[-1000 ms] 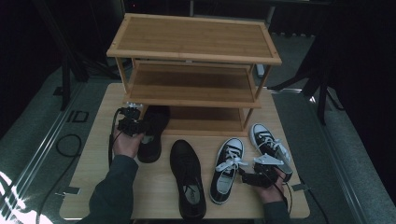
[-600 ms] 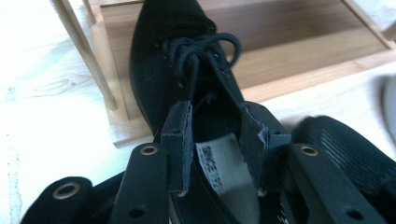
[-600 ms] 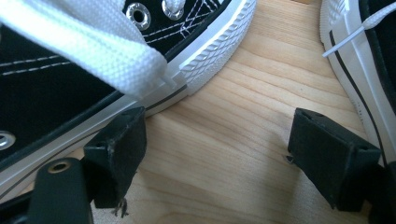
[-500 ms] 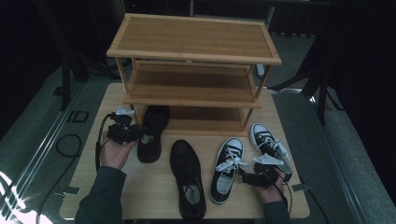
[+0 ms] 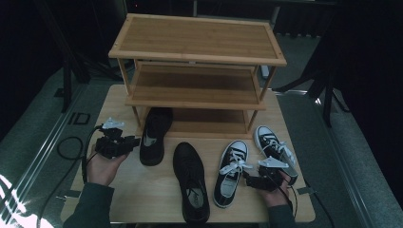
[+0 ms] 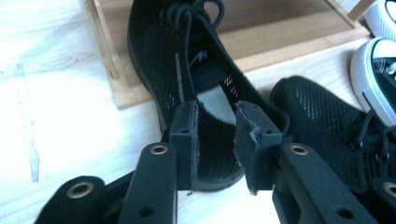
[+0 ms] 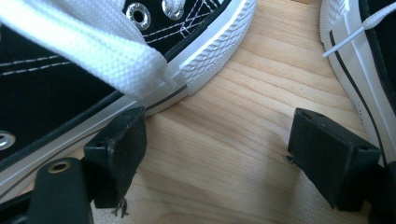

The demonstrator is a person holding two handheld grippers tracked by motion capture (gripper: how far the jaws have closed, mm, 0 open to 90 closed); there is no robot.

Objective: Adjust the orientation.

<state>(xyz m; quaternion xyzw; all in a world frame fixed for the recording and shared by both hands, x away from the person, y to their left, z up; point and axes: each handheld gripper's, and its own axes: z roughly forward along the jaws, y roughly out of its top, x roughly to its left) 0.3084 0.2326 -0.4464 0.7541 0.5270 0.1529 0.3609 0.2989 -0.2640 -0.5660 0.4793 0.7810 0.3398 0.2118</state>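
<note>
A black shoe [image 5: 153, 135] lies with its toe on the bottom shelf of a wooden shoe rack [image 5: 197, 45]. My left gripper [image 5: 132, 141] sits just left of its heel, apart from it. In the left gripper view this shoe [image 6: 187, 60] lies past my left gripper [image 6: 217, 108], whose jaws are open a little with nothing held. A second black shoe [image 5: 191, 183] lies mid-table. Two black-and-white sneakers [image 5: 231, 170] [image 5: 274, 151] lie at the right. My right gripper [image 5: 260, 176] rests between them, wide open over bare wood [image 7: 219, 119].
The rack stands at the back of the wooden table [image 5: 119, 190] and takes up most of its width. Its upper two shelves are bare. A cable [image 5: 71, 142] trails off the table's left edge. Dark floor surrounds the table.
My left gripper has pulled back leftward and toward the person, off the black shoe by the rack. The right gripper and all the shoes stay where they were.
</note>
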